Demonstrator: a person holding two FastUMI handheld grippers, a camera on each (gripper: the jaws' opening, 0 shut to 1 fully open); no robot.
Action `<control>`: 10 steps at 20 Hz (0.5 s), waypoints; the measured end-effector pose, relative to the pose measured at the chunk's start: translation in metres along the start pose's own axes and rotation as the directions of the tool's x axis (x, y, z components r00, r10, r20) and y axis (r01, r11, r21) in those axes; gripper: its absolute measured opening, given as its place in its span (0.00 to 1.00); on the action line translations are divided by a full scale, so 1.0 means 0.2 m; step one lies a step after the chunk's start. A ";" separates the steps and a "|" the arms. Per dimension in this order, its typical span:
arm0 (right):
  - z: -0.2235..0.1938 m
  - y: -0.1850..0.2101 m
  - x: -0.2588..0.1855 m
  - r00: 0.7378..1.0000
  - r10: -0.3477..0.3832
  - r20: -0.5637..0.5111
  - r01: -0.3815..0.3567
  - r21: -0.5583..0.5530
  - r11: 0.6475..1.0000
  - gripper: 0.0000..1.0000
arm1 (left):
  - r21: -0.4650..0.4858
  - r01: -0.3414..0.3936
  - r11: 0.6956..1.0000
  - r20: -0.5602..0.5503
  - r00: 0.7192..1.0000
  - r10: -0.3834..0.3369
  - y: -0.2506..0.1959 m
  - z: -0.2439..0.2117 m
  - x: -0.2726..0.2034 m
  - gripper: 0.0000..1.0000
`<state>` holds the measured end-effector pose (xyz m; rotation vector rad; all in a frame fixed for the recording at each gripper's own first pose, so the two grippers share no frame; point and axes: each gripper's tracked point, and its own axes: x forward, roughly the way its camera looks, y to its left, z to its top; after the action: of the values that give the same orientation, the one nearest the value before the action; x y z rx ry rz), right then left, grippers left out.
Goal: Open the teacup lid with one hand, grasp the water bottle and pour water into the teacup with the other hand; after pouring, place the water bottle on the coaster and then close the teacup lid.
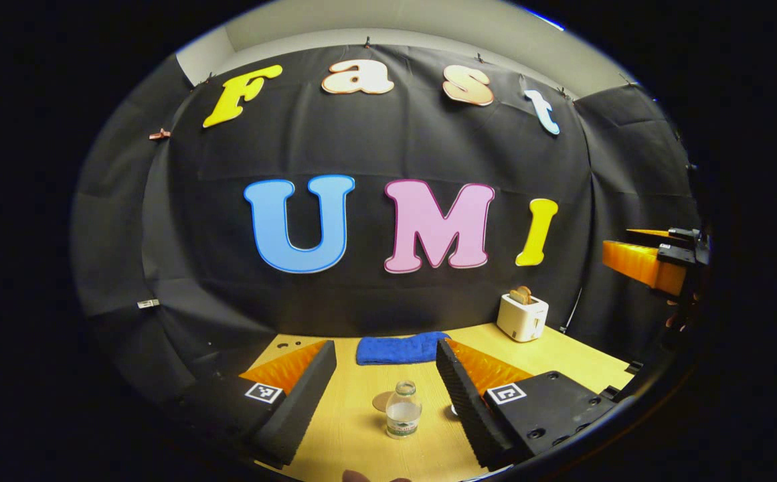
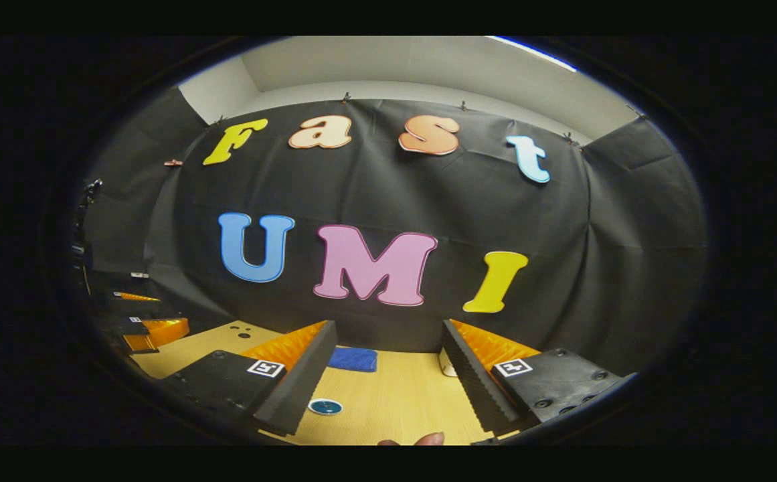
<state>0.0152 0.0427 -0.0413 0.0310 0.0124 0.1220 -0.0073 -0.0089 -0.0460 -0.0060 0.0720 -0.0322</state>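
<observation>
In the left gripper view, a small clear water bottle [image 1: 402,410] stands upright on the wooden table [image 1: 348,428], between and below my fingers. A round brown coaster [image 1: 381,402] lies just behind it on the left. My left gripper [image 1: 385,345] is open and holds nothing. A pale edge [image 1: 454,410] peeks out beside the right finger; I cannot tell what it is. In the right gripper view, a small round teal disc [image 2: 325,406], seemingly the teacup's lid seen from above, sits by the left finger. My right gripper [image 2: 388,326] is open and holds nothing.
A folded blue cloth [image 1: 401,349] lies at the table's back edge, and a white toaster [image 1: 522,316] with bread stands to its right. The other gripper's orange fingers [image 1: 636,262] hover at the far right. In the right gripper view, the left gripper's fingers [image 2: 164,330] show at the left.
</observation>
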 end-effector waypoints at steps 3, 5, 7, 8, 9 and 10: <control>-0.27 0.11 0.08 0.996 0.064 -0.054 -0.063 0.012 0.998 0.96 | -0.031 0.030 0.999 -0.046 0.998 -0.032 -0.03 -0.20 0.06 0.95; -0.48 0.18 0.13 0.991 0.097 -0.096 -0.096 0.021 0.995 0.97 | -0.041 0.024 0.999 -0.088 0.996 -0.028 -0.03 -0.37 0.11 0.95; -0.70 0.25 0.19 0.982 0.127 -0.138 -0.125 0.025 0.992 0.97 | -0.046 0.001 0.999 -0.124 0.992 -0.006 0.00 -0.52 0.17 0.95; -0.80 0.30 0.21 0.977 0.148 -0.155 -0.145 0.028 0.989 0.97 | -0.053 -0.007 0.999 -0.128 0.992 0.000 0.00 -0.58 0.20 0.95; -0.91 0.33 0.24 0.971 0.163 -0.172 -0.161 0.029 0.987 0.97 | -0.057 -0.017 0.998 -0.136 0.991 0.009 0.01 -0.64 0.23 0.95; -1.00 0.36 0.27 0.966 0.176 -0.187 -0.174 0.028 0.984 0.96 | -0.058 -0.025 0.998 -0.142 0.990 0.017 0.02 -0.70 0.26 0.95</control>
<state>0.0580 0.1265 -0.2404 0.0317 0.2010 0.3013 0.0350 -0.0073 -0.1896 -0.0627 0.2147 -0.0091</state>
